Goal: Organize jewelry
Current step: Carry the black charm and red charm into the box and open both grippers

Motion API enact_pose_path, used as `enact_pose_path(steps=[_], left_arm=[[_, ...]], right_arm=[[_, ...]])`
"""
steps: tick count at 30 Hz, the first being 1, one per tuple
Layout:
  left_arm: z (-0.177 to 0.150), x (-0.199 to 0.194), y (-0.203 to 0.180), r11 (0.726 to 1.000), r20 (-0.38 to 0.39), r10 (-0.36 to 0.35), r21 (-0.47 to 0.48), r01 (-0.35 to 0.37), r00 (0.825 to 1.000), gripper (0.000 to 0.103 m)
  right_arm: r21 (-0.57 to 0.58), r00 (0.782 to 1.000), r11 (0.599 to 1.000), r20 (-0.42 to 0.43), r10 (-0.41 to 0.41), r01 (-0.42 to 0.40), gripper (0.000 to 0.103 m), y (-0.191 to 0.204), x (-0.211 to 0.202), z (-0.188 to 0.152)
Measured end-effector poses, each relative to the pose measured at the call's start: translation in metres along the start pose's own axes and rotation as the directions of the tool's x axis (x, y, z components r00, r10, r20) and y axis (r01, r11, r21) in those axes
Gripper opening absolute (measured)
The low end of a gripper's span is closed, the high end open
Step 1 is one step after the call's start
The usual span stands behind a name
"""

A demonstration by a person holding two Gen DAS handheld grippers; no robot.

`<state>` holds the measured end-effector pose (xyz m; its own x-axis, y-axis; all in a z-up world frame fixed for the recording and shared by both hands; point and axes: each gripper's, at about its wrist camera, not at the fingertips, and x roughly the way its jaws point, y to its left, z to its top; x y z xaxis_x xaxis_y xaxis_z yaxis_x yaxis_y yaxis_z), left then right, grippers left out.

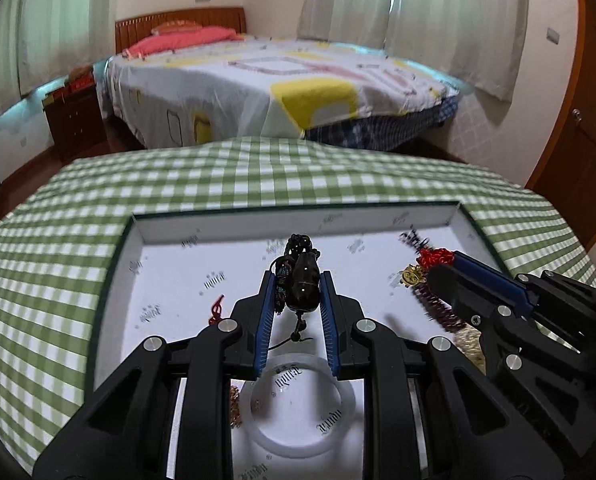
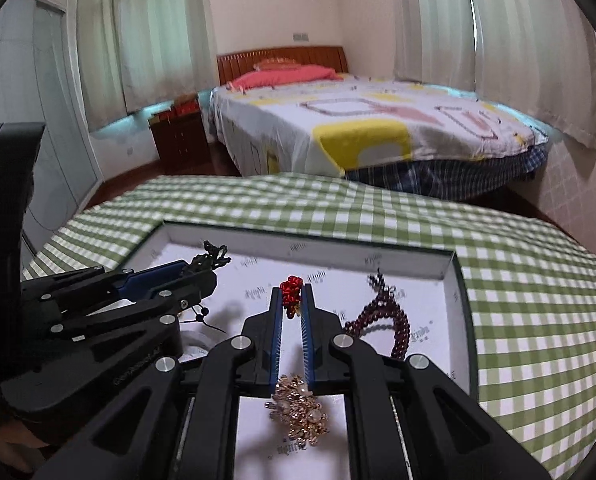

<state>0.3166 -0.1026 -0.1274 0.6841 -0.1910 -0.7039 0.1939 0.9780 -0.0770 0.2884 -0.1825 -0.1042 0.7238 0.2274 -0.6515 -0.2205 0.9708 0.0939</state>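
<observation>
Both grippers over shallow white tray [image 1: 378,220]: left gripper [image 1: 296,280] grasping dark carved pendant [image 1: 305,286], right gripper [image 2: 292,300] clenched on red knotted charm [image 2: 291,288]; maroon bead bracelet [image 2: 394,320] and gold brooch [image 2: 300,408] left loose, unsorted.

A table is covered by a green-checked cloth [image 1: 217,176]; a shallow white-lined tray [image 1: 298,220] is set on it.

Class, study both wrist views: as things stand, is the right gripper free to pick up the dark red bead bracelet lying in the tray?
Probably not yet. The right gripper is shut on a red knot ornament, so its jaws are occupied. The bead bracelet lies uncovered just beside it in the tray, so the path itself looks free.
</observation>
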Motion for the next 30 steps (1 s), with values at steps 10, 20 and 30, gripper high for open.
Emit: enact_pose_path(steps=[10, 20, 30], left_arm=[[-0.001, 0.028, 0.000, 1.000, -0.094, 0.014, -0.006, -0.014, 0.996, 0.022], [0.000, 0.041, 0.002, 0.999, -0.143, -0.006, -0.034, 0.001, 0.990, 0.022], [0.002, 0.039, 0.000, 1.000, -0.136, 0.008, -0.011, -0.009, 0.991, 0.029]], right_arm=[[0.023, 0.992, 0.999, -0.125, -0.022, 0.026, 0.010, -0.009, 0.027, -0.007], [0.031, 0.987, 0.999, -0.159, -0.021, 0.026, 0.010, -0.013, 0.033, -0.008], [0.039, 0.989, 0.999, -0.148, -0.015, 0.021, 0.029, -0.015, 0.030, -0.009]])
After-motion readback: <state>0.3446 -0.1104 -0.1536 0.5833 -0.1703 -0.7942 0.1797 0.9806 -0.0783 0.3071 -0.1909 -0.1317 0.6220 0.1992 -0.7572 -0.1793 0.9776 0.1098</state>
